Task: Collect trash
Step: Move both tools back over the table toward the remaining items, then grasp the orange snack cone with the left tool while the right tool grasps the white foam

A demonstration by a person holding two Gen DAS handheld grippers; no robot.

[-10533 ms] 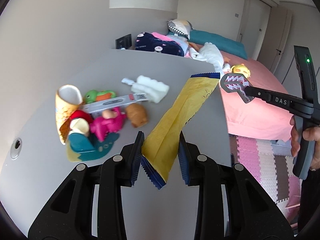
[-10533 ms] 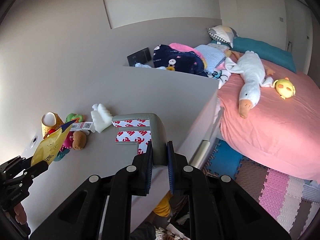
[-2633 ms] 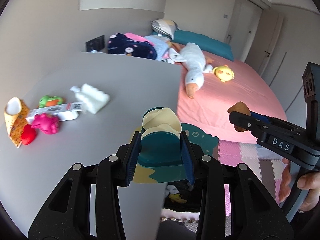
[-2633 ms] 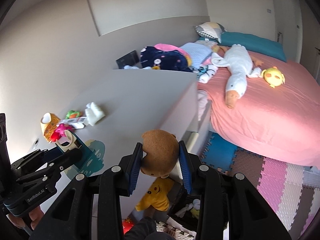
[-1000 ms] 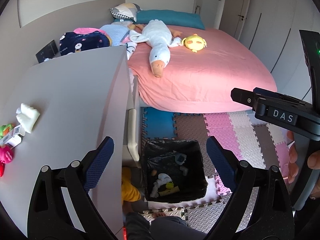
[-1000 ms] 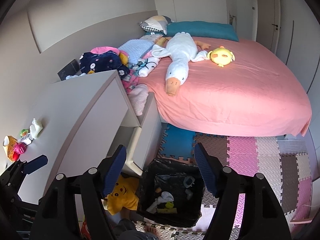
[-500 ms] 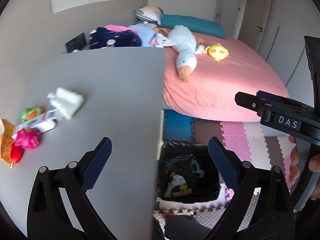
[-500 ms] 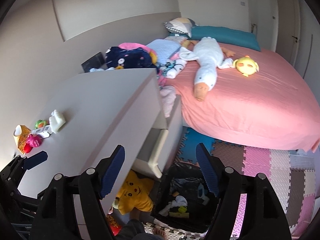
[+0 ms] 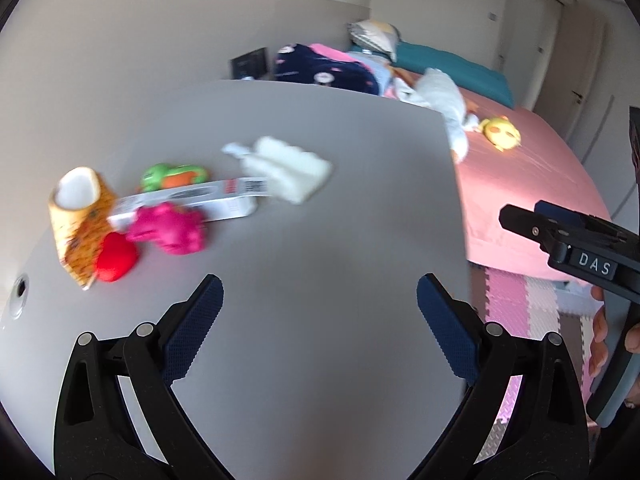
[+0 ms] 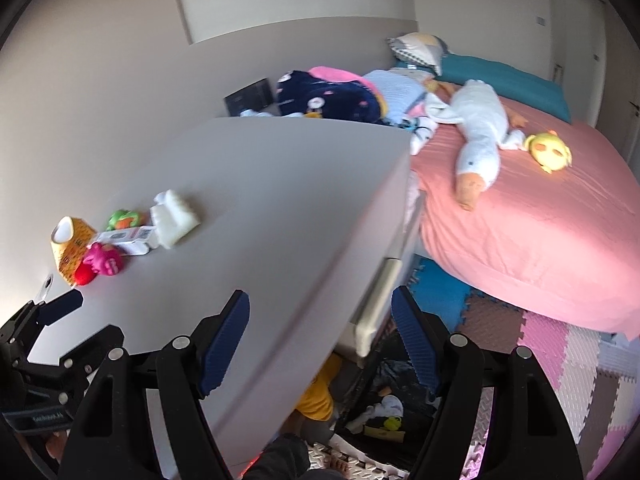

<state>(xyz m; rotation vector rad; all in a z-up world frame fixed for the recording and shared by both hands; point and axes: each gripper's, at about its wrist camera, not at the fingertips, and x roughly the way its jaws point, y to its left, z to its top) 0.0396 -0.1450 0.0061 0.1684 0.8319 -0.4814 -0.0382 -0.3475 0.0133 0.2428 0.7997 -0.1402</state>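
The remaining litter, a white box (image 9: 192, 200) among a pink toy (image 9: 170, 230), paper cup (image 9: 78, 208) and foam block (image 9: 288, 174), lies at ten o'clock on the grey tabletop (image 9: 320, 240). Your left gripper (image 9: 318, 328) and right gripper (image 10: 320, 336) both gape empty. Judged step: reaching for the next piece. The bare tabletop gives room; the edge drops at three o'clock toward the bin (image 10: 384, 412).

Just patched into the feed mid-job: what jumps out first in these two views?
A bright cluster at the desk's far left: a pink toy, a red ball, an orange paper cup and a white foam piece. To the right, a pink bed carries a white goose plush. Both the left gripper and the right gripper are open and empty.
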